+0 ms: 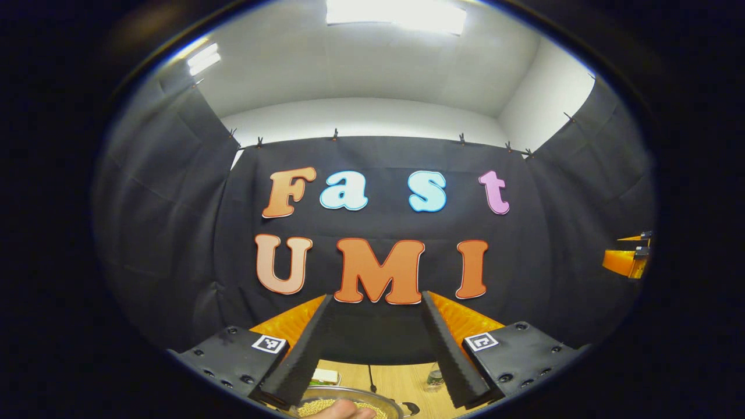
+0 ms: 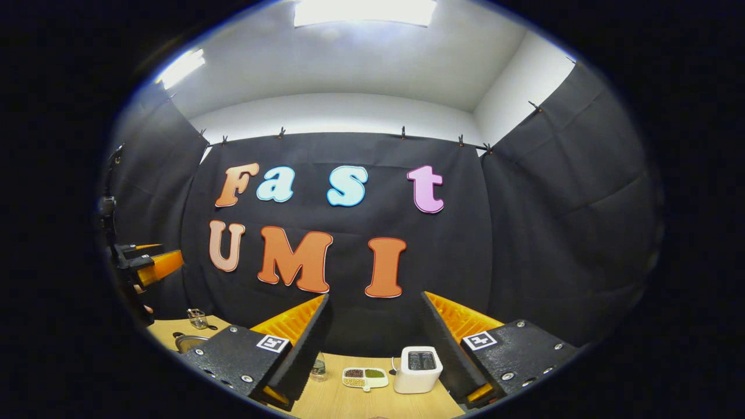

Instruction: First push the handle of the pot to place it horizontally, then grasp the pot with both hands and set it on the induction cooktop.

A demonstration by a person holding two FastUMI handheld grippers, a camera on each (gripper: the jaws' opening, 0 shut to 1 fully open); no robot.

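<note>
Left gripper: fingers spread wide, holding nothing, raised and aimed at the booth wall. Just below them, at the bottom edge, sits the pot, round-rimmed and filled with pale grains; a hand rests at its near edge. Its handle cannot be made out, so you cannot tell how it lies.

Right gripper: also spread wide and empty, above the table. Farther off stand a divided dish and a white toaster.

Judgement: step one, pushing the handle, not yet begun. Next, tilt both grippers down, locate the handle, then nudge it sideways.
</note>
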